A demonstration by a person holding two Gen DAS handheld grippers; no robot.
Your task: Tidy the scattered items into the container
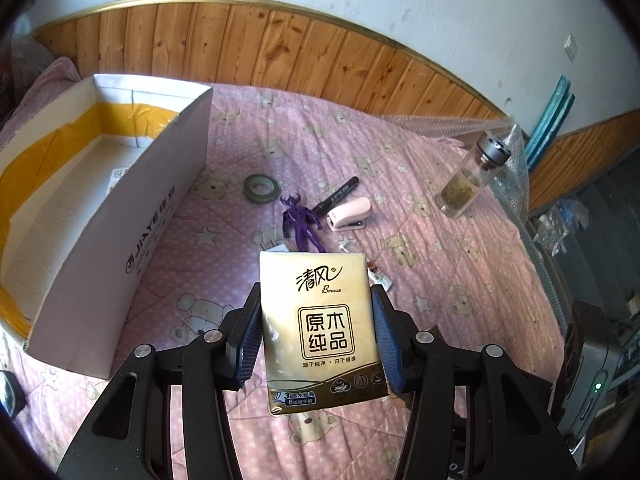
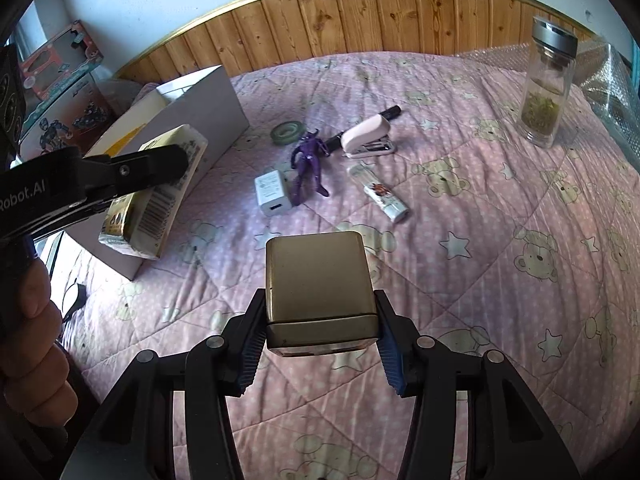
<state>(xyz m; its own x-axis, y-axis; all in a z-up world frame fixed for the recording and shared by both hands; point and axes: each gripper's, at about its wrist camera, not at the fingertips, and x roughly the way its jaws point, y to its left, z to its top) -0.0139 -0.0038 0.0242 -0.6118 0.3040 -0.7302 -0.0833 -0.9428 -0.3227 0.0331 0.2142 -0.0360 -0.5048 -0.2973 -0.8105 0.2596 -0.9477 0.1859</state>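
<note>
My left gripper [image 1: 316,300] is shut on a yellow tissue pack [image 1: 320,320] and holds it above the pink quilt, right of the open white cardboard box [image 1: 120,216]. In the right wrist view the tissue pack [image 2: 160,196] hangs beside the box [image 2: 208,120]. My right gripper [image 2: 320,312] is shut on a gold metal tin [image 2: 320,292] above the quilt. Scattered ahead lie a purple figure [image 2: 308,164], white charger [image 2: 272,192], pink stapler [image 2: 368,136], black marker [image 2: 384,114], green tape roll [image 2: 286,131] and a small tube [image 2: 380,194].
A glass bottle with a metal lid [image 2: 546,84] stands at the far right on the quilt, next to bubble wrap [image 2: 612,92]. Wood panelling [image 2: 360,16] backs the bed. Toy boxes [image 2: 60,92] stand behind the cardboard box. A grey appliance [image 1: 592,380] stands right of the bed.
</note>
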